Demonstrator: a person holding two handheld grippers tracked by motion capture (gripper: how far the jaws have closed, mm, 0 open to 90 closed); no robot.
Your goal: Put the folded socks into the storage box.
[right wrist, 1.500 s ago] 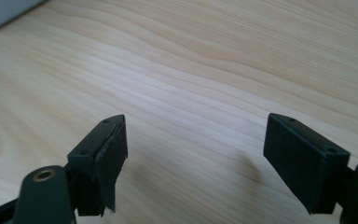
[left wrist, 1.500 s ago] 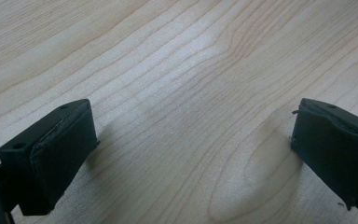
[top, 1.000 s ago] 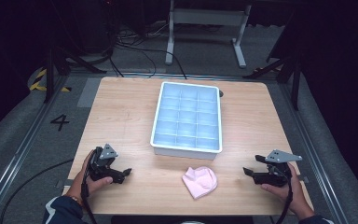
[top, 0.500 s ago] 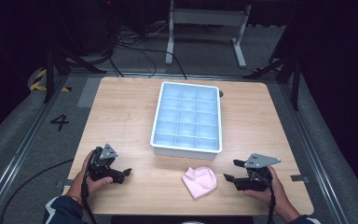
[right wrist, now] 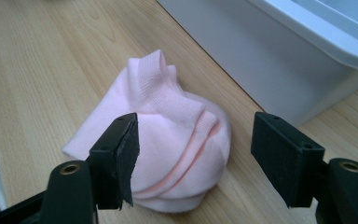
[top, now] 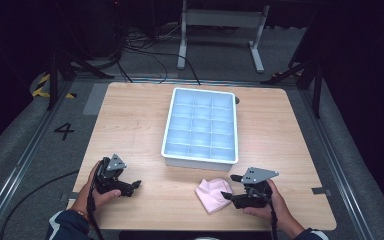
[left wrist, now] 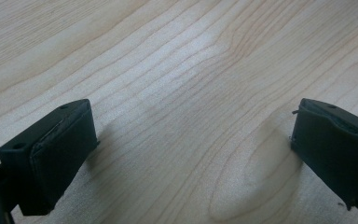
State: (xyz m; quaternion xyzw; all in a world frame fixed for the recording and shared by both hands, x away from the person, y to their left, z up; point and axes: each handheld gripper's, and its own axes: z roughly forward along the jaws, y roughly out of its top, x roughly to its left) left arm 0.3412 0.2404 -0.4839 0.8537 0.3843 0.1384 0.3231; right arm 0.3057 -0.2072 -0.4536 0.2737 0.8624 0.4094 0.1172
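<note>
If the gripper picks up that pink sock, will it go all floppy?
Probably yes. The pink sock is soft knitted cloth, folded in loose layers, so it would likely droop and unfold. It looks light and, lying flat on the table, it shouldn't roll.

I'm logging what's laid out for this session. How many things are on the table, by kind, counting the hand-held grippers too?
Pink folded sock: 1
White compartment tray: 1
Hand-held gripper: 2, the left hand-held gripper and the right hand-held gripper
Total: 4
</note>
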